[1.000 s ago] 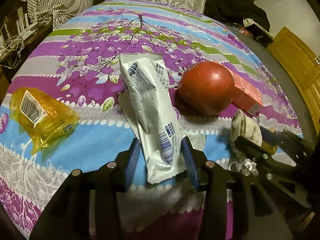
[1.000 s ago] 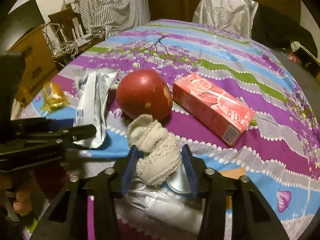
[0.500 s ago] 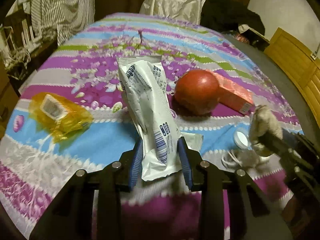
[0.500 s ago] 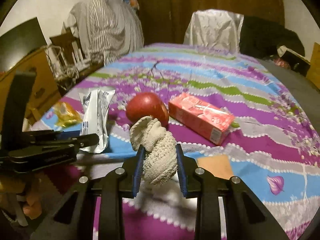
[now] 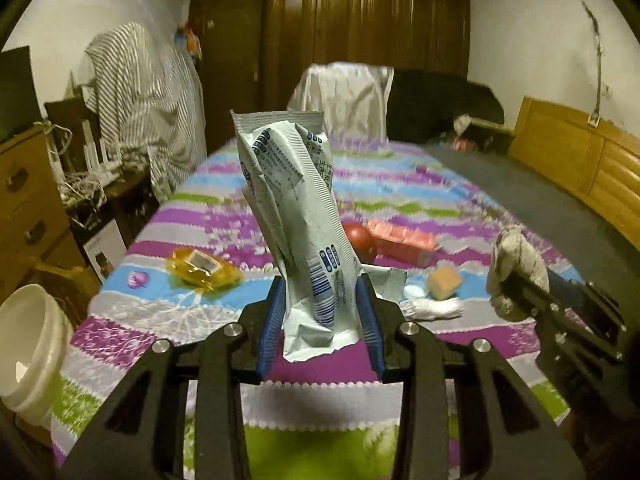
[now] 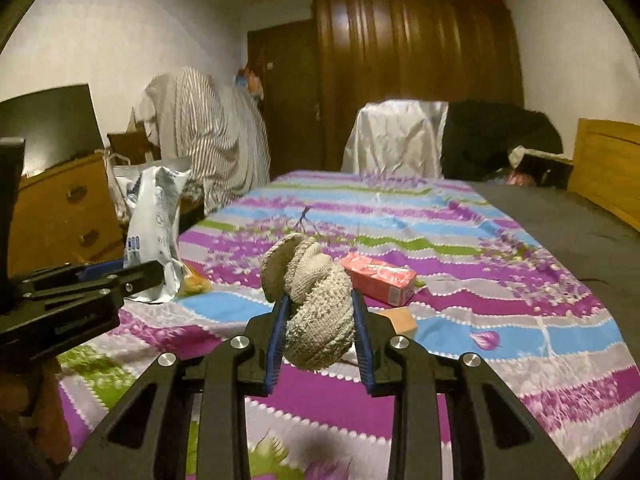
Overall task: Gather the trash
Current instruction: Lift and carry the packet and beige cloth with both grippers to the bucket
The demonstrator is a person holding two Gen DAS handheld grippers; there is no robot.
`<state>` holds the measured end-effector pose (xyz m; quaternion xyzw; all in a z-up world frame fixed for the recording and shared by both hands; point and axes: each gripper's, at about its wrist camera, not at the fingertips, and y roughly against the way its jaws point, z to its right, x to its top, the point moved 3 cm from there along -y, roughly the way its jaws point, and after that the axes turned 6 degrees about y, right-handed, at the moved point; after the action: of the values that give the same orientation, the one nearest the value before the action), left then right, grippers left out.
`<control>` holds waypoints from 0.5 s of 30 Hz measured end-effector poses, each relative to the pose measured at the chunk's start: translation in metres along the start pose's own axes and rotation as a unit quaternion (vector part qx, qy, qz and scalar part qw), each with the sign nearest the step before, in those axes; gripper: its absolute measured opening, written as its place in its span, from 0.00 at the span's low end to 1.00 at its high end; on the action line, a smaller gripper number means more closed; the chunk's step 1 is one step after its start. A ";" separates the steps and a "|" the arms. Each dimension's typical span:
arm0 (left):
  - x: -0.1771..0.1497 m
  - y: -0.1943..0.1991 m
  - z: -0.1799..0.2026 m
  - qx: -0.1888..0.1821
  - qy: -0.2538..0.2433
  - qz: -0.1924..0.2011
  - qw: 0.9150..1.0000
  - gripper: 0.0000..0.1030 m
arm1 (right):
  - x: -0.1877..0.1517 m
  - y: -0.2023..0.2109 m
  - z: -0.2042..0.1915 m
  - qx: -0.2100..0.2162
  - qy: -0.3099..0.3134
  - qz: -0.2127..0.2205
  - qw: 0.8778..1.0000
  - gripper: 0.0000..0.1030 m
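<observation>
My left gripper [image 5: 320,312] is shut on a white and blue snack wrapper [image 5: 296,208], which stands up from the jaws, well above the bed. My right gripper [image 6: 318,328] is shut on a beige knitted sock [image 6: 312,296], also lifted off the cover. The right gripper shows at the right of the left wrist view with the sock [image 5: 516,264]. In the right wrist view the wrapper [image 6: 154,232] appears at the left. On the striped bedspread [image 5: 208,216] lie a yellow plastic wrapper [image 5: 200,268], a red apple [image 5: 356,236], a red carton [image 5: 400,240], a small brown block [image 5: 444,282] and white crumpled plastic [image 5: 428,306].
A white bucket [image 5: 28,344] stands on the floor at the bed's near left corner. Wooden drawers [image 6: 68,208] and a striped cloth [image 6: 212,140] lie to the left. A dark wardrobe [image 6: 408,56] stands behind, a wooden bed frame [image 5: 580,164] to the right.
Both grippers closed on their items, then rose and pulled back from the bed, lifting the wrapper and the sock. The views tipped up from the bedspread toward the room.
</observation>
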<state>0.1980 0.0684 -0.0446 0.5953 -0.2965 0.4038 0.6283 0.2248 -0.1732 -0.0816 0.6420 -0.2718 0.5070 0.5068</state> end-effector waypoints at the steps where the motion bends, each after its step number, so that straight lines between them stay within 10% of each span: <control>1: -0.001 0.010 0.002 0.001 -0.003 0.012 1.000 0.34 | 0.000 0.012 -0.002 -0.004 0.000 0.007 1.000 0.31; 15: -0.003 0.068 0.008 0.000 -0.012 0.063 0.998 0.34 | 0.011 0.102 -0.027 -0.028 0.014 0.061 0.998 0.31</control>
<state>0.1388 0.0577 -0.0122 0.5801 -0.3411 0.4351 0.5981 0.1304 -0.1810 -0.0341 0.6025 -0.3173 0.5385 0.4963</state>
